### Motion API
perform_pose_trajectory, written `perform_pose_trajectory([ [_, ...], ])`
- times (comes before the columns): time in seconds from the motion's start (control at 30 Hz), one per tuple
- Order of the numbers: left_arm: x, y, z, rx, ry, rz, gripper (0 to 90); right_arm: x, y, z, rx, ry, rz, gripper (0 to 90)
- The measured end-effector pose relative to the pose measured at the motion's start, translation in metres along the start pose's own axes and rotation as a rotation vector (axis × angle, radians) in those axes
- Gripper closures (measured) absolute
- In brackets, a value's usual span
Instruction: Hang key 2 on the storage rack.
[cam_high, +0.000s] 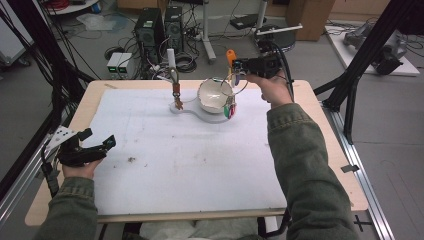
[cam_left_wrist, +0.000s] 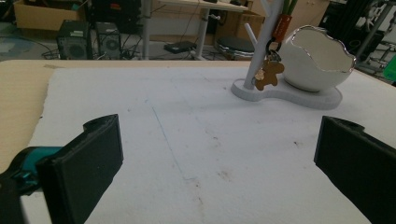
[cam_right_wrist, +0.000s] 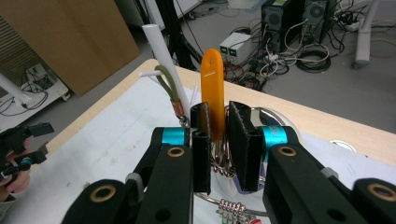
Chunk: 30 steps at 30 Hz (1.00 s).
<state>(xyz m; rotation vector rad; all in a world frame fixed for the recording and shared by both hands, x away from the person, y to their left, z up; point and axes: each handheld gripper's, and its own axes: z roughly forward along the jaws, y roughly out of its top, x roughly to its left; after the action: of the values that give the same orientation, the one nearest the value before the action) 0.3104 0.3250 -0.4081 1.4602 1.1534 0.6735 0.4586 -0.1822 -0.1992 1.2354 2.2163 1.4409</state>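
A grey floor (cam_high: 40, 100) spreads beyond the pale wooden table (cam_high: 320, 125), strewn with tangled black cables (cam_high: 185, 60). Two black computer towers (cam_high: 159, 29) stand on it, with a small white-and-green box (cam_high: 119, 62) to their left. A brown cardboard box (cam_high: 305, 17) sits farther back on the right. Black metal frame struts (cam_high: 372, 45) slant down at the right side.
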Motion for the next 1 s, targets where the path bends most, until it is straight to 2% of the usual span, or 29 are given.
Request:
perform_pose_trajectory([
  [0.5, 0.0, 0.0, 0.0, -0.004, -0.006, -0.002, 1.7, 0.017, 0.01, 0.032, 0.003, 0.036, 0.006, 79.7],
  [1.0, 0.0, 0.0, 0.001, 0.003, -0.012, 0.002, 1.7, 0.037, 0.023, 0.053, 0.0, 0.067, 0.009, 79.7],
])
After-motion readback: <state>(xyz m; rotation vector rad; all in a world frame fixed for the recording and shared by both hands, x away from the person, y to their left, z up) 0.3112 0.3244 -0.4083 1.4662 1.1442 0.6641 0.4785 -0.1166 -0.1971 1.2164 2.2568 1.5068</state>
